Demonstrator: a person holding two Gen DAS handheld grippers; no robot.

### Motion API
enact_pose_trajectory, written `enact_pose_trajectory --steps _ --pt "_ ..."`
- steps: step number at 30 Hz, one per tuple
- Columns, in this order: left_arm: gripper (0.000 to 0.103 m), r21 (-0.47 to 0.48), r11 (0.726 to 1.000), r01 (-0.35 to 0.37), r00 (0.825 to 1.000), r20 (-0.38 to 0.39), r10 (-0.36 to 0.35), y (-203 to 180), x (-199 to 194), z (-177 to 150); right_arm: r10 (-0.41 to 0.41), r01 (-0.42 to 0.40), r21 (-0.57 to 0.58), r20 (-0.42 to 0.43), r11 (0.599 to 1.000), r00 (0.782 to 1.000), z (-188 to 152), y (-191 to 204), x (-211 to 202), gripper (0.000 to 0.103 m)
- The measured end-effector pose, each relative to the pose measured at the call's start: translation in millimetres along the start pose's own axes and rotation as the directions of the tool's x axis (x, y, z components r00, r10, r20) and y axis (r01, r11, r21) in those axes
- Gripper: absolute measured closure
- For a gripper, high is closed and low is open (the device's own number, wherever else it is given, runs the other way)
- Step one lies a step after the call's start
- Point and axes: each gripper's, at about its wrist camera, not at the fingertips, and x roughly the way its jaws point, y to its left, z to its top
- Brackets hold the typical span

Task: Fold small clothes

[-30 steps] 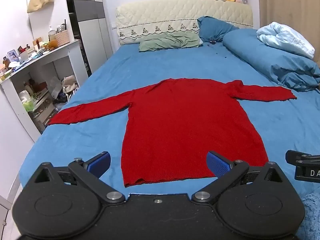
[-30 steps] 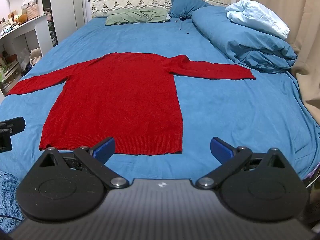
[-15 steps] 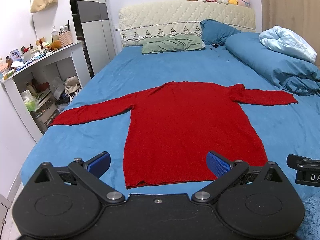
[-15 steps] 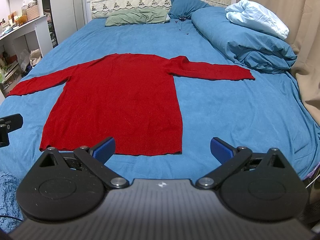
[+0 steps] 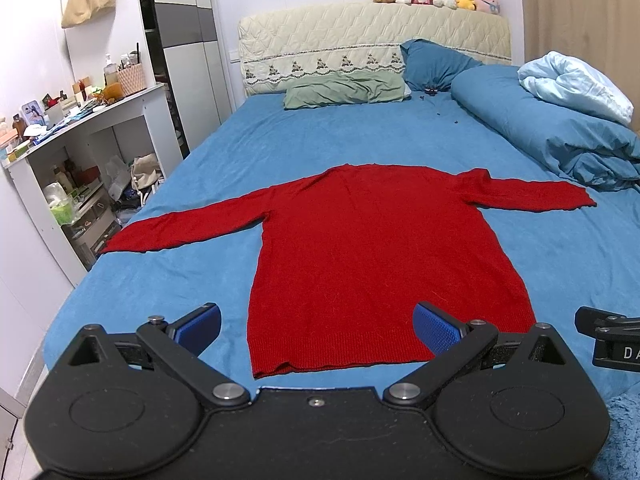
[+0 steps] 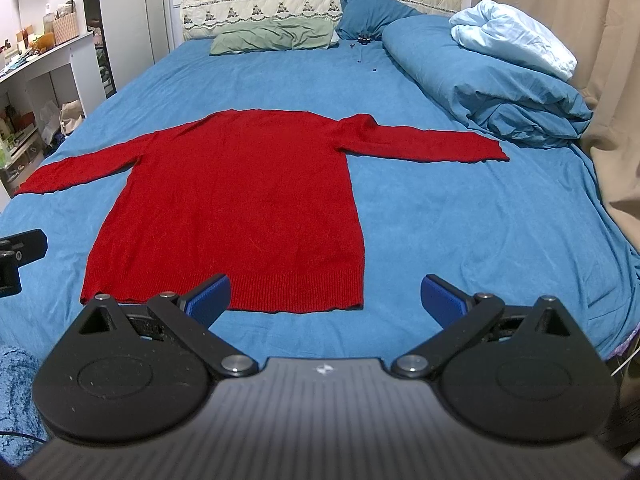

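**Folding not yet begun**

Spread flat on the blue bed (image 5: 320, 152): red sweater (image 5: 376, 248), both sleeves out, no fold made. All folding left, by the look of it. Poised near the hem, left gripper (image 5: 316, 326) wide apart, empty. Beside it, right gripper (image 6: 325, 295) likewise wide, empty.

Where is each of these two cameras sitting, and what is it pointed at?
Left wrist view: on the left gripper, facing up the bed at the red sweater; its open blue fingers show.
Right wrist view: on the right gripper, aimed likewise; open fingers show.
Both share the red sweater, green pillow and headboard.
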Motion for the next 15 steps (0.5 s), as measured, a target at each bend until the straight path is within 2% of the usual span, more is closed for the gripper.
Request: enact_pose_trajectory --steps 15 --pt "0.000 0.001 1.000 -0.003 1.000 0.018 0.003 2.4 -7.3 2.2 0.001 -0.001 -0.001 0.008 1.000 1.000 2.7 0.7 -4.3 0.000"
